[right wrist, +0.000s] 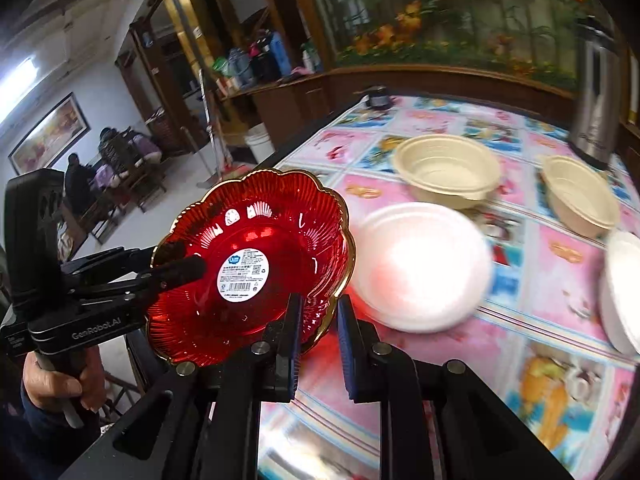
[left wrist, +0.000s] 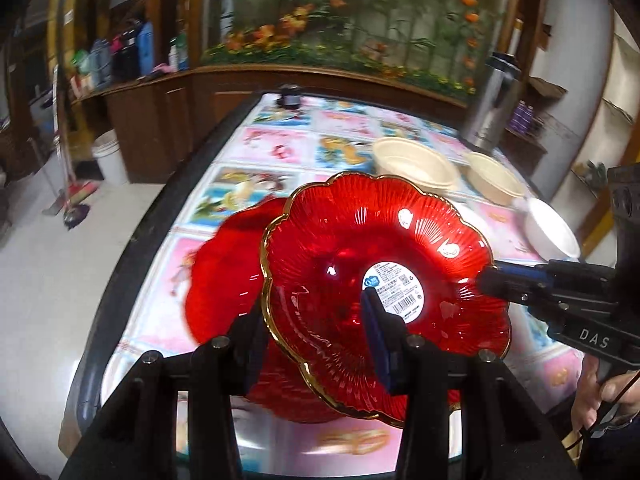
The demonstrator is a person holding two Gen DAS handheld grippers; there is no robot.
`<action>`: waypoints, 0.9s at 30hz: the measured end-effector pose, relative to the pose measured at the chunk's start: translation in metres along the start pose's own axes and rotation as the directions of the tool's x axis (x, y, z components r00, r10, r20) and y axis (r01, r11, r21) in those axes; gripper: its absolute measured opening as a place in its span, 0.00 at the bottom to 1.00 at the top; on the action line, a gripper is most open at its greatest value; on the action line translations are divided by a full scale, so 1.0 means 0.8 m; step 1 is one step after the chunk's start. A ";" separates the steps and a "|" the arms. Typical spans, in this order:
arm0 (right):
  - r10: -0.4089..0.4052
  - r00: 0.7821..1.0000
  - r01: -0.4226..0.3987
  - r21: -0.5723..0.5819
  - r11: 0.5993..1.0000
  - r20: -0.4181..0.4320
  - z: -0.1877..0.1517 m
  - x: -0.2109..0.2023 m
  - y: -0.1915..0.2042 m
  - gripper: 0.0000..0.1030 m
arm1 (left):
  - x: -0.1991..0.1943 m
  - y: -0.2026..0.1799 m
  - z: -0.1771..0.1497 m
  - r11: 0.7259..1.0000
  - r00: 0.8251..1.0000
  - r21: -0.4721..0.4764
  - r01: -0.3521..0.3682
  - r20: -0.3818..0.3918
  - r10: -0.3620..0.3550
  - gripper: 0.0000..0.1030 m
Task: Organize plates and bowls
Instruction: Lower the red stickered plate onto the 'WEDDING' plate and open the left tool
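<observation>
The left wrist camera sits low behind its own fingers, very near the red scalloped plate [left wrist: 384,292] that fills the centre, facing along the table [left wrist: 280,148] toward the flower mural [left wrist: 360,12] at 12 o'clock. The right wrist camera looks the same way from farther right, with the plate [right wrist: 252,268] at 9 o'clock. Both views share the plate, the two beige bowls [left wrist: 416,162] [right wrist: 446,168], the steel thermos [left wrist: 494,100] [right wrist: 596,96] and the mural [right wrist: 460,12].
</observation>
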State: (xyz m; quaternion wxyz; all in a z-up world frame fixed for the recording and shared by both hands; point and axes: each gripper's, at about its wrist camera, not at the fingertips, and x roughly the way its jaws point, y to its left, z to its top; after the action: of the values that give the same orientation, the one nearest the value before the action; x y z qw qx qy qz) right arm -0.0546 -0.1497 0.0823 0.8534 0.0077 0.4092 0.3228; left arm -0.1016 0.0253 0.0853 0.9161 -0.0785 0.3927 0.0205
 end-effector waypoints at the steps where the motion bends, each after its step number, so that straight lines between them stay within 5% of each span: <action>1: 0.001 1.000 -0.001 -0.009 1.000 -0.011 0.004 0.011 0.006 0.18 | 0.003 0.007 -0.001 1.000 1.000 -0.010 -0.009 -0.003 0.009 0.41; 17: -0.063 0.991 0.054 -0.074 0.996 -0.119 0.019 0.104 0.026 0.19 | 0.059 0.051 -0.008 0.997 0.995 -0.068 -0.047 -0.096 0.040 0.42; 24: -0.057 0.991 0.048 -0.075 0.996 -0.124 0.018 0.105 0.025 0.22 | 0.061 0.044 -0.007 0.998 0.994 -0.057 -0.015 -0.107 0.009 0.66; 27: -0.030 0.993 0.023 -0.058 0.998 -0.118 0.018 0.101 0.026 0.40 | 0.057 0.038 -0.005 0.999 0.995 -0.046 -0.019 -0.099 0.014 0.74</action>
State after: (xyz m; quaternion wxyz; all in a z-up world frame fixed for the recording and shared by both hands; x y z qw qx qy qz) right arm -0.0187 -0.0841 0.0416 0.8316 -0.0412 0.4501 0.3228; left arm -0.0759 0.0533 0.0457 0.8934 -0.0975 0.4373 0.0332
